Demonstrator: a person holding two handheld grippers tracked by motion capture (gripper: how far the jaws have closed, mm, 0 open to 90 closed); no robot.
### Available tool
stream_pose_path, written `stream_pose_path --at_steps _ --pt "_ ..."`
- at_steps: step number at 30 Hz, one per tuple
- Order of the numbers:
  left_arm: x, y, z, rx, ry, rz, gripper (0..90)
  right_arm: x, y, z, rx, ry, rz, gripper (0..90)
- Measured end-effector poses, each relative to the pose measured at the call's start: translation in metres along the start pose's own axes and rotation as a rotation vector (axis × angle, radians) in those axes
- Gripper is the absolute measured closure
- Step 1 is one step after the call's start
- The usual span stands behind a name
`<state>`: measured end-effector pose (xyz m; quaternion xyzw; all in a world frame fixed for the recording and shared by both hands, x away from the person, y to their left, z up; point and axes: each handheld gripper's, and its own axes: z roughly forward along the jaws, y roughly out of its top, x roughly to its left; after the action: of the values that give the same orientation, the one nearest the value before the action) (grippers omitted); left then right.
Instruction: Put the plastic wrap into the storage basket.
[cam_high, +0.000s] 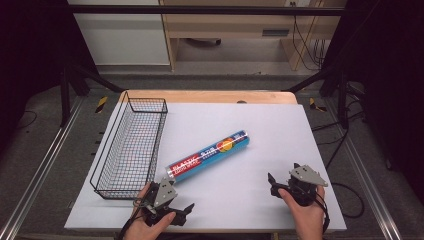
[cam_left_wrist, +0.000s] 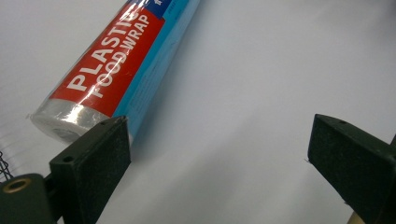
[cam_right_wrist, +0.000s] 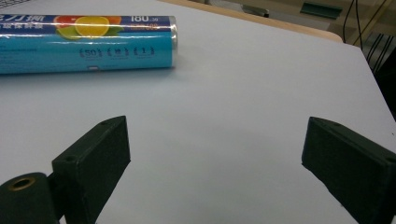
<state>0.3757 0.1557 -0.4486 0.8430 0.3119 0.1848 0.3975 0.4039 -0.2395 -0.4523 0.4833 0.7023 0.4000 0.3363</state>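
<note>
A roll of plastic food wrap (cam_high: 207, 155), blue with a red label end, lies diagonally on the white mat (cam_high: 270, 125). My left gripper (cam_high: 179, 195) sits at the mat's front edge, just below the roll's red end, open and holding nothing. In the left gripper view the roll (cam_left_wrist: 121, 65) runs up past the left jaw, its capped end close beside it, while the left gripper (cam_left_wrist: 219, 140) spans bare mat. My right gripper (cam_high: 284, 175) rests open at the front right, apart from the roll. In the right gripper view the roll's blue end (cam_right_wrist: 88, 44) lies far ahead of the right gripper (cam_right_wrist: 215, 140).
A long black wire basket (cam_high: 131, 150) stands along the mat's left side, with nothing in it. A wooden table edge (cam_high: 210, 96) shows behind the mat. Dark frame legs and cables stand on the floor to both sides.
</note>
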Motion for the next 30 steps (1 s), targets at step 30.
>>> stream_pose_path --at_steps 30 --pt "0.043 0.113 0.105 0.229 0.027 0.219 7.6 0.001 0.001 0.000 -0.014 0.102 -0.016 10.3"
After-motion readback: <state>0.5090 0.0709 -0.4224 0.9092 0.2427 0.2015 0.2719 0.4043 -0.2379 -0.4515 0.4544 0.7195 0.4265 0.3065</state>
